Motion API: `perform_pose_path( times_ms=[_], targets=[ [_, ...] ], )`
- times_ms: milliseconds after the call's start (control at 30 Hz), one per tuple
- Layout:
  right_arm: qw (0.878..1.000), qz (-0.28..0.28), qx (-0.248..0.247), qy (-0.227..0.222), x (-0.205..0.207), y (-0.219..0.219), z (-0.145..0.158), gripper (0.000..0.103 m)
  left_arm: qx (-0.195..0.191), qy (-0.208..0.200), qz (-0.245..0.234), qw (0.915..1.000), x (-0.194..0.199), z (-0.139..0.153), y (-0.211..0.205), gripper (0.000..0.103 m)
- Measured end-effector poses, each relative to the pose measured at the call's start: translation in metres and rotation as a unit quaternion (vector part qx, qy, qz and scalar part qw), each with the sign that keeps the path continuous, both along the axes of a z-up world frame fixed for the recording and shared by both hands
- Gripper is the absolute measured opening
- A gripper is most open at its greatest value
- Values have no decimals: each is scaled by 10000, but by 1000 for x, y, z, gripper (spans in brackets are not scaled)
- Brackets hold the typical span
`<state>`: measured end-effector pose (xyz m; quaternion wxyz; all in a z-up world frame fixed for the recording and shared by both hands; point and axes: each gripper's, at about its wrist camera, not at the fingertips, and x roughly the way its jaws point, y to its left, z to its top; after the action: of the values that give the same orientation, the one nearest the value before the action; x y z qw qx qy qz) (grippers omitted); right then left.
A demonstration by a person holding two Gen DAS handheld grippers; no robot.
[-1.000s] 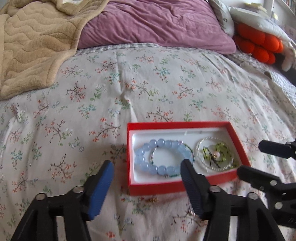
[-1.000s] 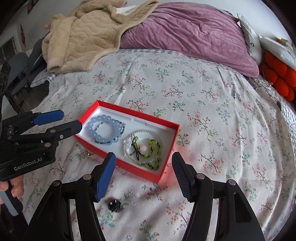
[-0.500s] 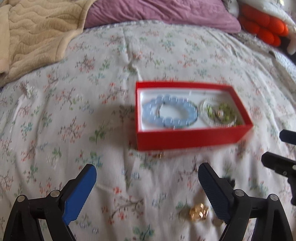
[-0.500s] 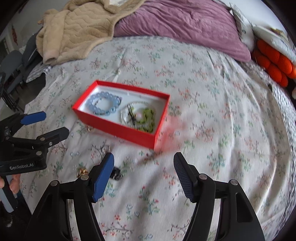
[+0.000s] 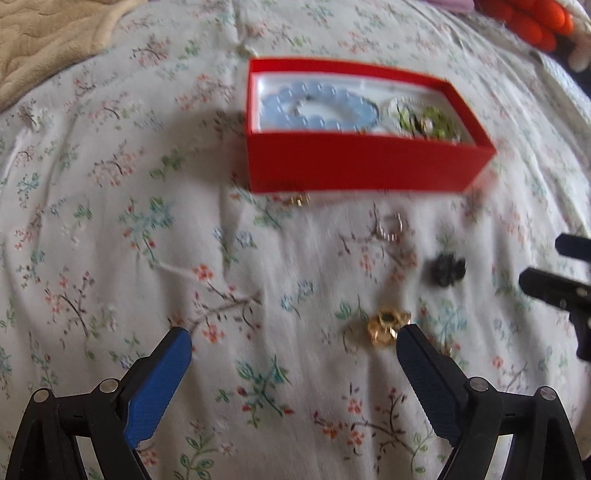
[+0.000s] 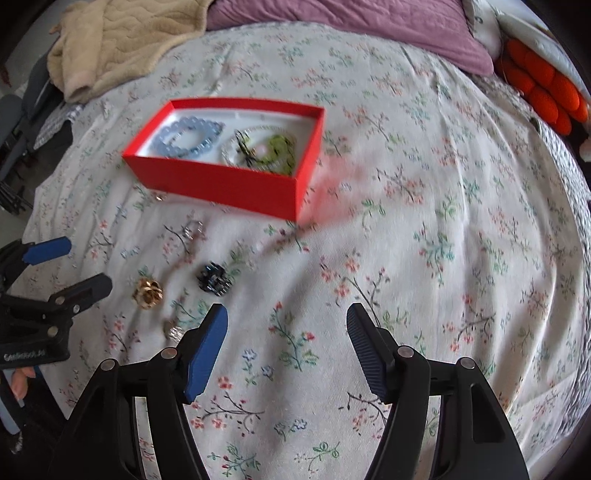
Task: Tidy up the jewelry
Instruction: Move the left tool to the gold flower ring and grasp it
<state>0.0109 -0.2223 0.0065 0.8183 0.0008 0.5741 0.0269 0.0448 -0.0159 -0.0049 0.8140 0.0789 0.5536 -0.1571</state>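
A red box on the floral bedspread holds a blue bead bracelet and a clear-and-green bead bracelet. Loose pieces lie on the bedspread in front of it: a gold flower piece, a black piece, a silver piece, a small gold piece by the box wall, and a small silver piece. My left gripper is open and empty, its right finger beside the gold flower. My right gripper is open and empty.
A beige blanket and a purple pillow lie at the head of the bed. An orange cushion sits at the far right. The bed's left edge drops to dark furniture.
Both grippers have pulled back from the box toward the near side of the bed. The loose pieces in front of the box have come into view. Both stay open.
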Motion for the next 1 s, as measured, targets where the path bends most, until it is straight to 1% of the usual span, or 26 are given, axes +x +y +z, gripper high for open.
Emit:
perform_pose_path(
  times_ms=[200, 267, 367, 467, 533, 567, 633, 767, 800, 833, 1000],
  targets=[
    [9998, -43, -80, 177, -2, -5, -11, 70, 90, 37, -319, 9994, -12, -11, -15, 92],
    [9997, -42, -122, 213, -4, -7, -14, 70, 144, 17, -398, 9991, -14, -13, -19, 88],
    [9996, -45, -152, 239, -3, -9, -16, 70, 165, 26, -432, 9989, -13, -17, -23, 78],
    [9996, -38, -156, 253, -3, -9, -16, 70, 33, 90, -423, 9991, -10, -20, -26, 66],
    [9995, -26, -165, 249, -3, -10, -16, 70, -46, 115, -426, 9990, -9, -21, -29, 55],
    [9995, -20, -170, 249, -3, -10, -16, 70, -98, 130, -440, 9989, -8, -22, -30, 53],
    [9995, -7, -190, 250, -3, -9, -17, 70, -208, 173, -504, 9984, -8, -24, -33, 46],
    [9994, 22, -203, 282, -2, -7, -18, 70, -322, 207, -570, 9976, -7, -26, -38, 36],
    [9994, 31, -207, 289, -2, -7, -18, 70, -329, 200, -594, 9975, -7, -26, -39, 29],
    [9993, 42, -210, 292, -2, -5, -19, 70, -327, 199, -616, 9974, -6, -27, -39, 19],
    [9994, 80, -184, 288, 0, 0, -19, 70, -330, 209, -696, 9968, -4, -22, -40, 19]
  ],
)
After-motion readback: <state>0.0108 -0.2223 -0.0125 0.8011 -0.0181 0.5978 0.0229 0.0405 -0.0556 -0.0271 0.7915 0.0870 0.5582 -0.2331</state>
